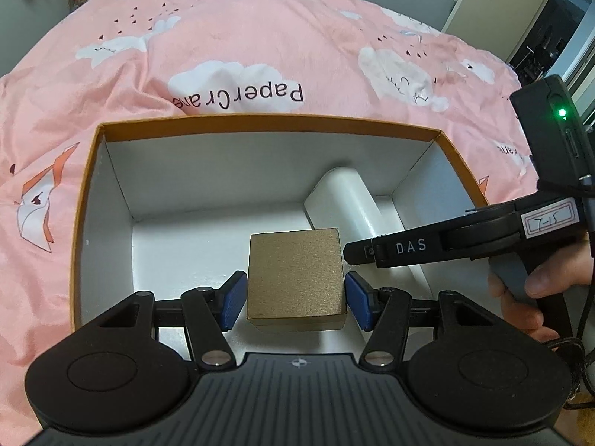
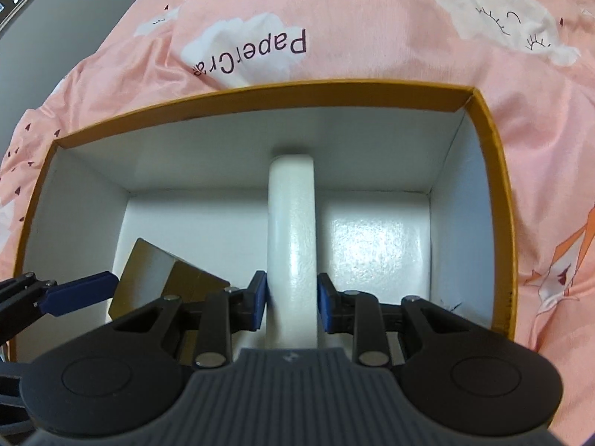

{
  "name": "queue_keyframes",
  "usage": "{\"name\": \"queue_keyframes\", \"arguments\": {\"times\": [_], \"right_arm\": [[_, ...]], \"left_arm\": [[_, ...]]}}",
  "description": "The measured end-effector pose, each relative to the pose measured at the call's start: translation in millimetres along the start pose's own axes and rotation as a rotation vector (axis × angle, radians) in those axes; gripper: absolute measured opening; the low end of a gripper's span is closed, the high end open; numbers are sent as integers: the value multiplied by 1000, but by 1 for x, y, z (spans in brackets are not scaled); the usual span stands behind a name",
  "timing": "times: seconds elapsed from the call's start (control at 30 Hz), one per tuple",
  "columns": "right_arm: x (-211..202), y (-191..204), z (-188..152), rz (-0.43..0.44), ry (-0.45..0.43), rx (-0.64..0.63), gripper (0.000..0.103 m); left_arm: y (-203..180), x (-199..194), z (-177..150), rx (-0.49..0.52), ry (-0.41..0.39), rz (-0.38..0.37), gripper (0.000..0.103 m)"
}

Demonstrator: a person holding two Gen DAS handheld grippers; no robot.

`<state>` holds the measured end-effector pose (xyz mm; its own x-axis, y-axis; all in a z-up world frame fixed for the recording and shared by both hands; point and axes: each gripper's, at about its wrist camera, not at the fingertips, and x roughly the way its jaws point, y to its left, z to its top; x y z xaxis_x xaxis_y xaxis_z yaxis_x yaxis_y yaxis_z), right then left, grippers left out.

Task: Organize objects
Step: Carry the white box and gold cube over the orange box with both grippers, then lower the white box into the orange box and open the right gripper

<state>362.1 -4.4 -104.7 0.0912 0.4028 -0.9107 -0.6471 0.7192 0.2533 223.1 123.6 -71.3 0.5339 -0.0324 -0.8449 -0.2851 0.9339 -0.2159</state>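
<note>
So the left gripper point(image 1: 295, 299) has a gold box point(image 1: 296, 278) clamped between its blue pads point(image 1: 234, 299), jaws pretty wide since the box is chunky. It's a squarish block with a brushed metallic-looking finish, no obvious long axis, its flat top facing the camera. It sits low inside a cardboard box point(image 1: 267, 123) with an orange rim and white inside.

The right gripper point(image 2: 292, 303) is closed narrow on a white tube point(image 2: 292, 245), glossy and rounded at the far end. The tube's long axis runs straight ahead from the jaws toward the far wall of the cardboard box point(image 2: 334, 91). Its near end is hidden behind the gripper body.

From the right camera, the gold box point(image 2: 156, 275) is off to the left, partly hidden by the gripper arms. Can't tell whether either thing touches the floor of the cardboard box. Everything sits on a pink blanket point(image 1: 260, 37) with clouds.
</note>
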Motion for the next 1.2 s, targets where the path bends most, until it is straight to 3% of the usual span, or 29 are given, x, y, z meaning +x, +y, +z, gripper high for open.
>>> {"name": "queue_keyframes", "arguments": {"times": [0.17,0.43,0.57,0.63,0.73,0.83,1.03,1.2], "right_arm": [[-10,5,-2,-77,-25,-71,36],[-19,10,-6,-157,-41,-190,36],[-19,15,-13,-191,-59,-241,35],[-20,16,-16,-224,-73,-262,27],[-21,16,-18,-261,-87,-276,25],[-24,20,-20,-234,-85,-288,25],[-13,22,-27,-28,43,-268,17],[6,24,-28,-35,103,-294,14]], "left_arm": [[-2,7,-1,-7,21,14,66],[-8,8,-11,-10,30,29,66],[-7,5,-15,-8,29,37,66],[-7,5,-16,-6,28,42,66],[-8,3,-17,2,20,44,66],[-8,1,-17,5,19,41,66],[-7,0,-19,9,24,82,66],[-4,0,-21,6,28,86,66]]}}
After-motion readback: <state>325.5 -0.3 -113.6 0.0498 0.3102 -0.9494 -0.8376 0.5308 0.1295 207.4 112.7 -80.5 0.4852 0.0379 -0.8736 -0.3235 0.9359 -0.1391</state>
